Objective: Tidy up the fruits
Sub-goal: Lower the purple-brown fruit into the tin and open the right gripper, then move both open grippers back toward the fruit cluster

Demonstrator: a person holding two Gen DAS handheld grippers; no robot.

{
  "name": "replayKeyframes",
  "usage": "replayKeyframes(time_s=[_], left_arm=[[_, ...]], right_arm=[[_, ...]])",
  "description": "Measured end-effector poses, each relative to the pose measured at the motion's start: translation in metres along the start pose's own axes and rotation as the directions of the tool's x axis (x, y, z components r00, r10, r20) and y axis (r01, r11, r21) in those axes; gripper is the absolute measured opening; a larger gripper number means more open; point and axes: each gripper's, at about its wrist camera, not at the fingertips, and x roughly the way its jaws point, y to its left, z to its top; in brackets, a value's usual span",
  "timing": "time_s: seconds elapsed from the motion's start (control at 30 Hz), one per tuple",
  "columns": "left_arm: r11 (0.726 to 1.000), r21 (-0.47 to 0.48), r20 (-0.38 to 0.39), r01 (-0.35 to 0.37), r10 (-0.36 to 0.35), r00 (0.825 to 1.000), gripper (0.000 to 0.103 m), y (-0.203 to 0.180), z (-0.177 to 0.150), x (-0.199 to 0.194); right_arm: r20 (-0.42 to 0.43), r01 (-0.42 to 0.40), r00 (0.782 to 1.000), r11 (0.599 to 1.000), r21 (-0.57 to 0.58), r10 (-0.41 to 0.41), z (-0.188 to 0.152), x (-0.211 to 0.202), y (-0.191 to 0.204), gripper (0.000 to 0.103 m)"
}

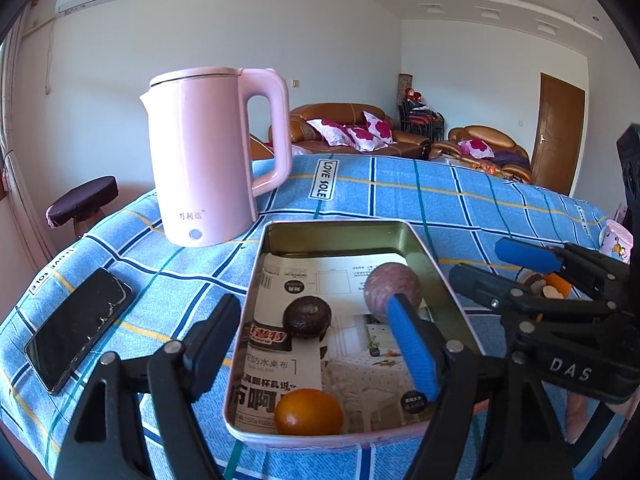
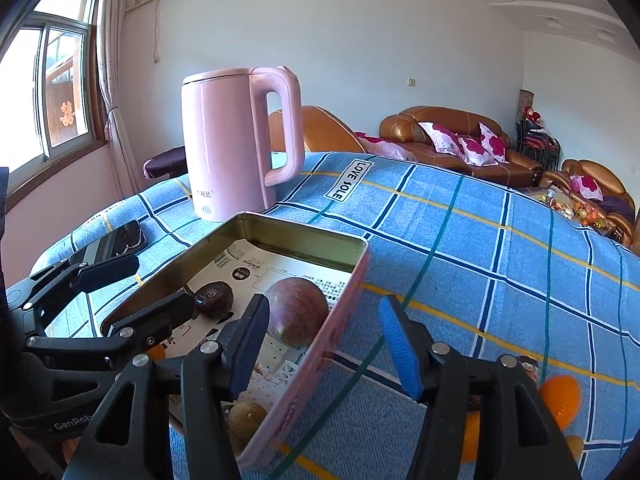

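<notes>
Black glass of a phone (image 1: 78,328) with a cracked screen lies at the lower left of the left wrist view, flat on the blue checked cloth (image 1: 460,200) that covers the worktop. Right of it and farther back stands a pink kettle (image 1: 212,152), upright, its handle toward the right. At the centre sits a shallow metal tray (image 1: 340,229) lined with printed paper. Inside it are a dark brown round fruit (image 1: 307,317) near the middle, a purple-brown round fruit (image 1: 393,292) toward the right wall, and an orange fruit (image 1: 309,412) at the near edge.

The left claw (image 1: 316,344) stands open over the tray, one finger outside its left wall and the blue-padded one beside the purple-brown fruit, with nothing pressed between them. At the right edge the right claw (image 1: 492,268) is also open and empty.

In the right wrist view the right claw straddles the tray's pink right wall, its fingers apart and gripping nothing. More orange fruits (image 2: 560,400) lie on the cloth at the lower right, outside the tray.
</notes>
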Motion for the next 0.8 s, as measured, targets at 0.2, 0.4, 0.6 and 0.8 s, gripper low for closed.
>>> replayKeyframes(time_s=[0.2,0.4,0.6,0.8], left_arm=[[0.999,0.018,0.019,0.037,-0.038,0.999,0.078,-0.017,0.002,-0.008],[0.995,0.061,0.025,0.072,-0.074,0.997,0.084,-0.045,0.002,-0.013],[0.983,0.132,0.021,0.125,-0.129,0.991,0.084,-0.086,0.002,-0.015],[0.962,0.218,-0.004,0.166,-0.169,0.986,0.084,-0.13,0.001,-0.008]], right_arm=[[0.03,0.01,0.999,1.0,0.025,-0.01,-0.008,-0.03,-0.017,0.068],[0.029,0.093,0.995,0.995,0.039,-0.094,-0.026,-0.065,-0.048,0.068],[0.001,0.256,0.966,0.955,0.15,-0.259,-0.05,-0.099,-0.111,0.068],[-0.045,0.323,0.946,0.915,0.243,-0.322,-0.069,-0.109,-0.154,0.068]])
